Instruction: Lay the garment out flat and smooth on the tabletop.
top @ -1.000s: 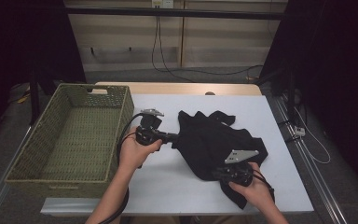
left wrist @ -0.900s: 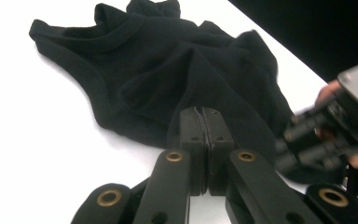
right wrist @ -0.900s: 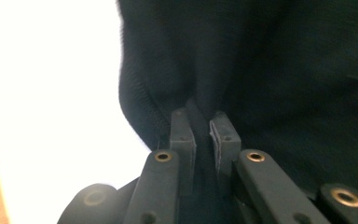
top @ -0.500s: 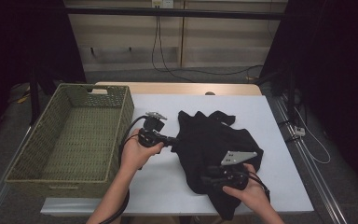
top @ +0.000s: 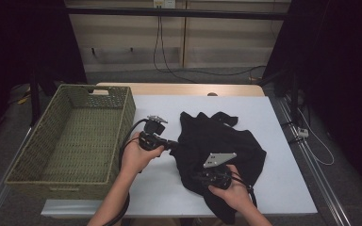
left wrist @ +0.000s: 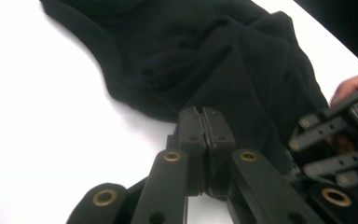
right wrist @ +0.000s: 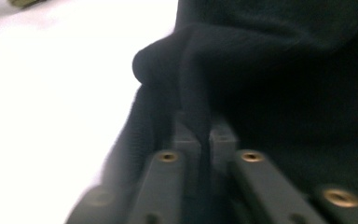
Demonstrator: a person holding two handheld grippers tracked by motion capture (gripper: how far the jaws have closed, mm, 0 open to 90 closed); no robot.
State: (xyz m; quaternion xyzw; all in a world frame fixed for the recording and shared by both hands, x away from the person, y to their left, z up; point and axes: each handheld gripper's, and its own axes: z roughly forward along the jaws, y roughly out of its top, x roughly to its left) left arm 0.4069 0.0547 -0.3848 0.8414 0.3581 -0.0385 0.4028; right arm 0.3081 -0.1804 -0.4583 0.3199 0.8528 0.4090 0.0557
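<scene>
- Black garment [top: 217,150] lies crumpled at frame centre on the white table [top: 283,188].
- My left gripper [top: 173,145] is pinched on its left edge, anchoring it.
- My right gripper [top: 199,178], jaws just closed, clamps a fold at lower centre, I judge for folding; wicker basket [top: 33,174] waits left.

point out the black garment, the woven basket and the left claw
black garment [top: 217,139], high view, on the flat middle of the fabric
woven basket [top: 122,115], high view, on its right wall
left claw [left wrist: 206,122], left gripper view, between its closed tips at the garment's edge
</scene>
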